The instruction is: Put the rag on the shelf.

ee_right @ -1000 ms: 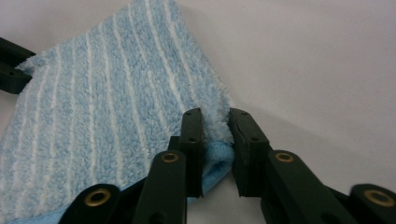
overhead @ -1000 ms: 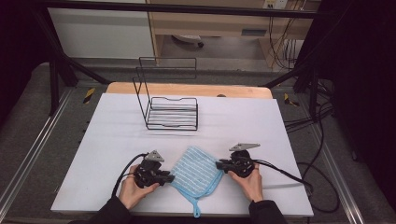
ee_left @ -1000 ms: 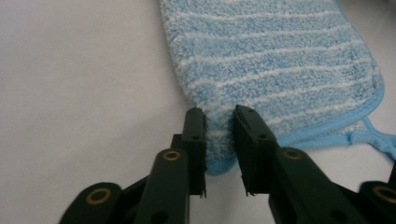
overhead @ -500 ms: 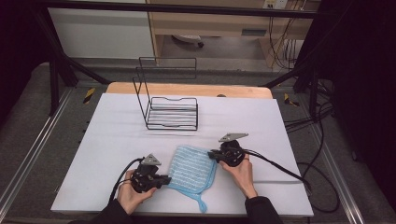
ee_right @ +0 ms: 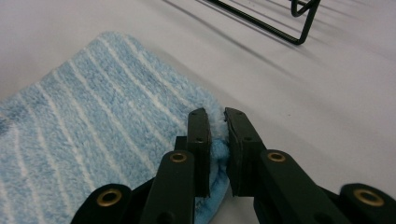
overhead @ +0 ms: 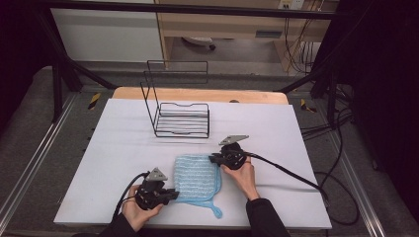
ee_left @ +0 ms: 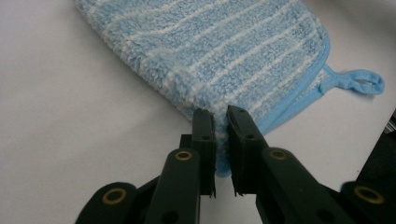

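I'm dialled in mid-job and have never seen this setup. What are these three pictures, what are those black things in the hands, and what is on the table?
No robot arm is at work here: a person holds a hand-held two-jaw gripper in each hand. The high view looks down on the table from above the person's side. There the left gripper sits near the front edge and the right gripper farther back. Each of the other two pictures comes from a camera riding on one gripper, looking along its black jaws.

On the white table lies a blue striped cloth with a hanging loop, and behind it stands a black wire rack.

In the left gripper view, the left gripper's jaws pinch the cloth's edge near the loop. In the right gripper view, the right gripper pinches another corner of the cloth.
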`<state>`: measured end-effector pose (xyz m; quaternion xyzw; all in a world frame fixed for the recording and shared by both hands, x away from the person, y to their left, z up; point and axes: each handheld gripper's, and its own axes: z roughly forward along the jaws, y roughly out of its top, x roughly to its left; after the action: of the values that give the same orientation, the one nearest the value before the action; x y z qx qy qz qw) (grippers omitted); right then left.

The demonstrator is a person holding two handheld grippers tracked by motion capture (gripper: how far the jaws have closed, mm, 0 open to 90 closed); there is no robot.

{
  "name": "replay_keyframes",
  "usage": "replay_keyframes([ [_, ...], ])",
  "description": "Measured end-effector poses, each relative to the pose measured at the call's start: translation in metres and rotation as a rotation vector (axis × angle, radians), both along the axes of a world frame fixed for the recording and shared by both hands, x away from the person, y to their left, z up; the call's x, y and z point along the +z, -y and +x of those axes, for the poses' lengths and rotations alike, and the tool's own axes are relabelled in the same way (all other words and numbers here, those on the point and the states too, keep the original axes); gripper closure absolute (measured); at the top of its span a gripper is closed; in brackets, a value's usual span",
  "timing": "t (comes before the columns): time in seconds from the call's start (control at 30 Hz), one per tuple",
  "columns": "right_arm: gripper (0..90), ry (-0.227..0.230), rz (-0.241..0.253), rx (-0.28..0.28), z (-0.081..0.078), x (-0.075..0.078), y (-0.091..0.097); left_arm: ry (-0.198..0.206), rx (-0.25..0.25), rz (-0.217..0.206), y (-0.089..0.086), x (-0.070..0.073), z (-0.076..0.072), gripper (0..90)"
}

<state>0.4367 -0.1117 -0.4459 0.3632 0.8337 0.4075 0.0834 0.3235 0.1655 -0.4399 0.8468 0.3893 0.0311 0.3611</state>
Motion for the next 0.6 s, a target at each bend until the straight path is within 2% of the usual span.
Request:
replay_keyframes([
  [0.17,73.3,0.025,0.001,-0.001,-0.002,0.004,0.002,0.024,-0.013,0.009,-0.002,0.003,0.001,70.4],
  [0.2,64.4,0.041,0.017,-0.006,-0.005,0.008,0.005,0.03,-0.015,0.011,-0.003,0.005,0.001,63.7],
  [0.23,64.4,0.041,0.017,-0.006,-0.005,0.008,0.005,0.037,-0.014,0.009,-0.005,0.007,0.002,63.7],
  [0.3,55.6,0.05,0.04,-0.005,-0.009,0.013,0.009,0.05,-0.009,-0.001,-0.008,0.009,0.003,57.6],
  [0.33,45.6,0.059,0.048,-0.016,-0.012,0.017,0.014,0.054,-0.005,-0.003,-0.01,0.011,0.004,51.1],
  [0.37,41.5,0.063,0.05,-0.021,-0.014,0.019,0.017,0.061,0.0,-0.004,-0.012,0.012,0.005,49.2],
  [0.4,41.5,0.063,0.05,-0.021,-0.014,0.019,0.017,0.07,0.005,-0.007,-0.014,0.013,0.006,49.2],
  [0.47,29.3,0.065,0.064,-0.029,-0.019,0.021,0.024,0.081,0.012,-0.016,-0.018,0.015,0.008,43.6],
  [0.6,17.1,0.068,0.06,-0.043,-0.027,0.022,0.039,0.104,0.015,-0.016,-0.023,0.018,0.015,32.1],
])
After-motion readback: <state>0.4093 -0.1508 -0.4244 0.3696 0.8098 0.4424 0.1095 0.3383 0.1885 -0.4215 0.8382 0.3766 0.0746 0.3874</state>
